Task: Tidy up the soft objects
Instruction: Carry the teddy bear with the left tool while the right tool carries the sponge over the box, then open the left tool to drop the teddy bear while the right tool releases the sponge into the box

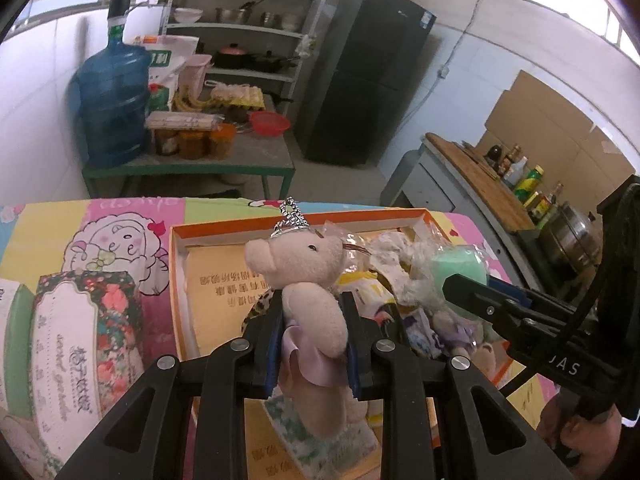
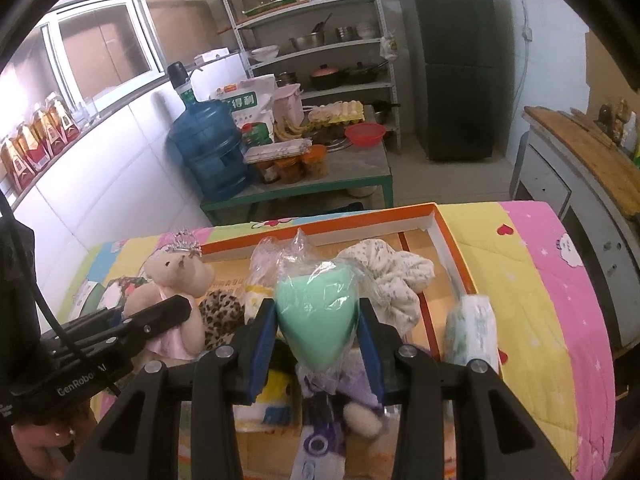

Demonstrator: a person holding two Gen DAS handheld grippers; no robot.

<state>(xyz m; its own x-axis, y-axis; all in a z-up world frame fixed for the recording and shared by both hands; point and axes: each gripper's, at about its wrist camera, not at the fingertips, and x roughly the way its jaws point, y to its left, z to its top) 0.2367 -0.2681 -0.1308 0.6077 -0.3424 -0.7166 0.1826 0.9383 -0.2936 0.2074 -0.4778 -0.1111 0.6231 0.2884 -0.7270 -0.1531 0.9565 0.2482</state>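
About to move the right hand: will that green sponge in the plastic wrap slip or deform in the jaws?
The mint-green sponge looks soft, so it will probably squash rather than crack. Its loose, crinkled plastic wrap may slide against the right gripper pads. It narrows toward the bottom, so it could creep upward if squeezed harder.

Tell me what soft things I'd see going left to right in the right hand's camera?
Teddy bear → leopard-print fabric → mint green sponge in plastic wrap → white floral cloth → wrapped tissue pack.
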